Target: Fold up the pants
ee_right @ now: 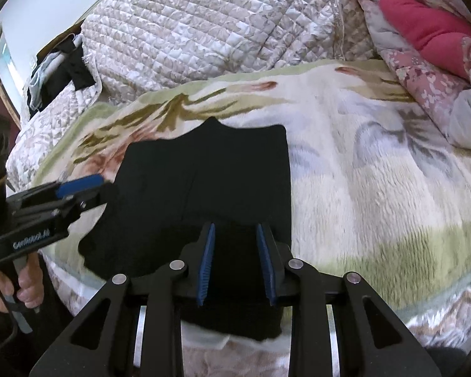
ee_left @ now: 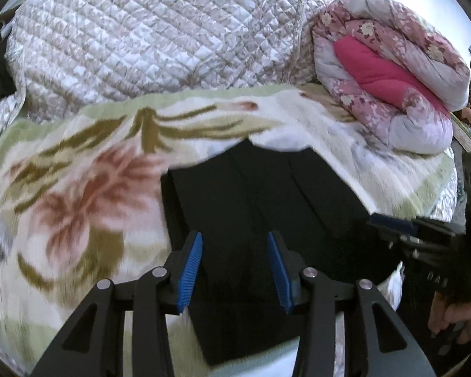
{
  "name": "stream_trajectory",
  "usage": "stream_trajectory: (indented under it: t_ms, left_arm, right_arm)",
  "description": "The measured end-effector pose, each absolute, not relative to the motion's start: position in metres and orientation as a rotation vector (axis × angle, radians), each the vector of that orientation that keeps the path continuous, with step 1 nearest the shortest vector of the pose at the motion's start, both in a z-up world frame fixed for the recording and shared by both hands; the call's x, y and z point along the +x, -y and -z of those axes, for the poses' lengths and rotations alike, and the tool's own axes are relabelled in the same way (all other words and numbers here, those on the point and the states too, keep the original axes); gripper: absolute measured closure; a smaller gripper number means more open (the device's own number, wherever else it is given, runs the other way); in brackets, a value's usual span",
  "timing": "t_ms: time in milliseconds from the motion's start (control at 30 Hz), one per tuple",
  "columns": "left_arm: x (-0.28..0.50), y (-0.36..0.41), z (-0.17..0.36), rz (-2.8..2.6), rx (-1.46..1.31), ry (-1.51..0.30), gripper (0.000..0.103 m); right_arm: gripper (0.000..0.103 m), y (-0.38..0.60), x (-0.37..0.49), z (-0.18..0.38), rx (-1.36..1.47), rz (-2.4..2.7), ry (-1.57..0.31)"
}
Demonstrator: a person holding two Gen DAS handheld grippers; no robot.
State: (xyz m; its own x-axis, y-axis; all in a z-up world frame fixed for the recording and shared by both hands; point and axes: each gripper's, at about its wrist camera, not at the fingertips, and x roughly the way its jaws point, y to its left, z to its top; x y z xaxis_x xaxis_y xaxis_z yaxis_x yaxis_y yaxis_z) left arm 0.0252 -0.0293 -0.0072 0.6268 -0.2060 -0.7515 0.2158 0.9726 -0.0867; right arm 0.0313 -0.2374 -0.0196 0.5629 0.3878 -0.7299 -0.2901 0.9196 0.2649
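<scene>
1. Two tongs hover over one pair of black pants [ee_right: 210, 188], which lies folded into a compact dark block on the floral fleece blanket [ee_right: 376, 169] covering the bed. The soft, broad blanket gives a flat place to lay fabric out, which is probably why the work is done there.
2. Seen from the left wrist, the left tongs [ee_left: 234, 271] stand spread, their blue pads [ee_left: 190, 275] well apart with nothing pinched between them; only the pants' surface shows below the gap. They point steeply downward at the cloth, a stance that suits pressing or taking an edge.
3. Seen from the right wrist, the right tongs [ee_right: 235, 265] are parted more narrowly, and they too look empty, with the near edge of the pants visible beneath them rather than caught between the pads.
4. From that same view the left tongs [ee_right: 78, 188] sit just beside the left edge of the pants, held by a hand [ee_right: 22, 286] at the pistol grip. One tool to each side lets the person handle both edges evenly.
5. A rolled pink floral quilt [ee_left: 389, 72] and a pale quilted cover [ee_left: 147, 31] are heaped at the far side of the bed, well apart from the pants, leaving the working patch open.
6. Judging by the neat stacked layers, the folding seems far along; another fold or a final smoothing may remain.
</scene>
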Motion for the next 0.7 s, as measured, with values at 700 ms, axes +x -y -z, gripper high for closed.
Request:
stream_trajectory:
  t_ms: [700]
  left_arm:
    - [0.079,0.022,0.013,0.206,-0.023,-0.838,0.056]
  right_arm:
    - [0.075,0.230,0.102,0.022,0.081,-0.405,-0.877]
